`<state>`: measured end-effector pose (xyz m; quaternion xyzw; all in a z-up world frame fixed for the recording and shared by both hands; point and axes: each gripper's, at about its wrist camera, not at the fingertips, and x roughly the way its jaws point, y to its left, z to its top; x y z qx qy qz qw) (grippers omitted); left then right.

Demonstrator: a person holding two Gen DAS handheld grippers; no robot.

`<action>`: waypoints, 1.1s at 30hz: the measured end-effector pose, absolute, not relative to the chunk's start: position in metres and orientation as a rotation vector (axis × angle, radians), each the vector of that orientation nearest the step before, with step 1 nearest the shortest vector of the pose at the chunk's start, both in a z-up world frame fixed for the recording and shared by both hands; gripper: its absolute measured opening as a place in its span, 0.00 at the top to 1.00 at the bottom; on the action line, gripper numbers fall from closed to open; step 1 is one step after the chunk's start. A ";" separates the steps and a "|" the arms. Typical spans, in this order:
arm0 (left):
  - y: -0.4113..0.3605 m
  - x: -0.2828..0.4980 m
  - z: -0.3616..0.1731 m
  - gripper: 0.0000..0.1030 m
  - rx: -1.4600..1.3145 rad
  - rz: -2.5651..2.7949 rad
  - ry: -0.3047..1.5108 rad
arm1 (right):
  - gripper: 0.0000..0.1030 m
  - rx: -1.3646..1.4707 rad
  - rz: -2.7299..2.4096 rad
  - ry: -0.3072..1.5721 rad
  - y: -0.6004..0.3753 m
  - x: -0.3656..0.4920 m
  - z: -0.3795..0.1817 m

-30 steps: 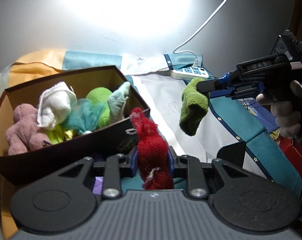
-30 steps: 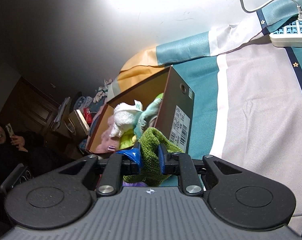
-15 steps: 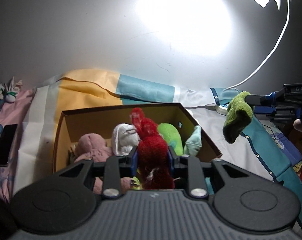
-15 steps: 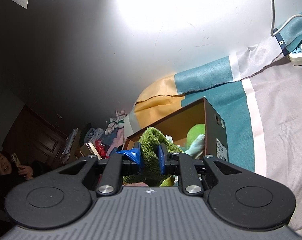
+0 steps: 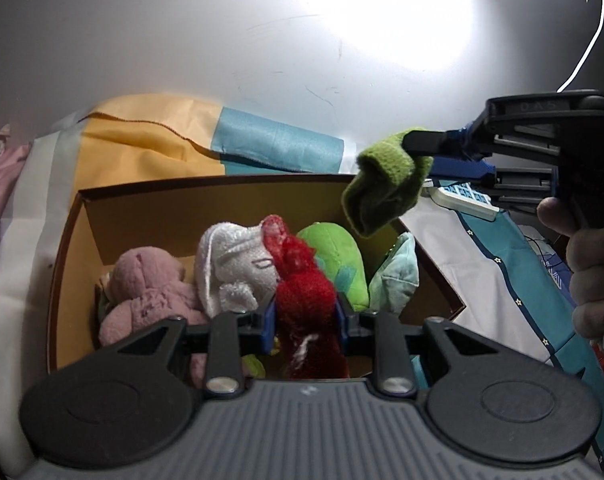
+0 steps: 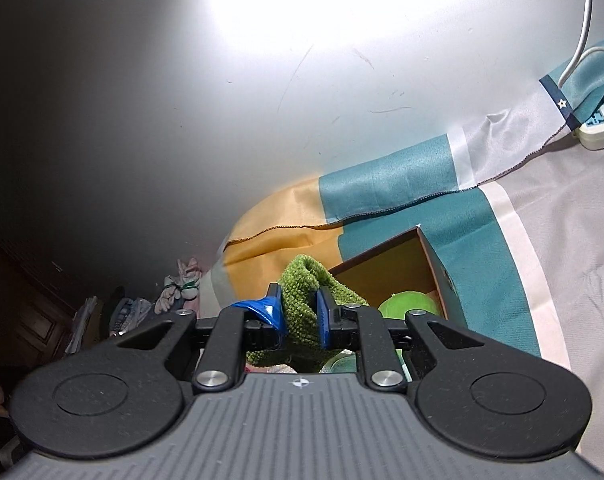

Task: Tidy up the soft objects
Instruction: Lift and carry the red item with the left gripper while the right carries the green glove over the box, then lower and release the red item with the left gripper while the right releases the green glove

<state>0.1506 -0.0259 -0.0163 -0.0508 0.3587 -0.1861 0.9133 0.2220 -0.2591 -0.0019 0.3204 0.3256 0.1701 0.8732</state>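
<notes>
While both soft pieces are held above the cardboard box [image 5: 262, 196], a bad drop is the main risk. The left gripper [image 5: 305, 316] is clamped on the red sock [image 5: 302, 300], over the near part of the box, above the pink plush [image 5: 142, 292] and white plush [image 5: 234, 264]. The right gripper [image 6: 300, 316] is clamped on the green sock [image 5: 386, 176], at the far right corner of the box. If the green sock is released there, it could fall outside onto the bed sheet [image 6: 562, 248]. The box looks quite full already, so both pieces could slide off.
</notes>
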 end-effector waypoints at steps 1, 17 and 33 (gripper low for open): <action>-0.027 0.155 -0.020 0.75 -0.105 -0.385 0.747 | 1.00 0.651 0.338 0.684 -0.254 0.226 -0.005; -0.031 0.179 -0.052 0.42 -0.071 -0.372 0.837 | 0.90 0.595 0.242 0.723 -0.228 0.269 -0.052; -0.007 0.139 0.001 0.37 0.080 -0.010 0.738 | 0.87 0.405 0.203 0.493 -0.226 0.196 0.035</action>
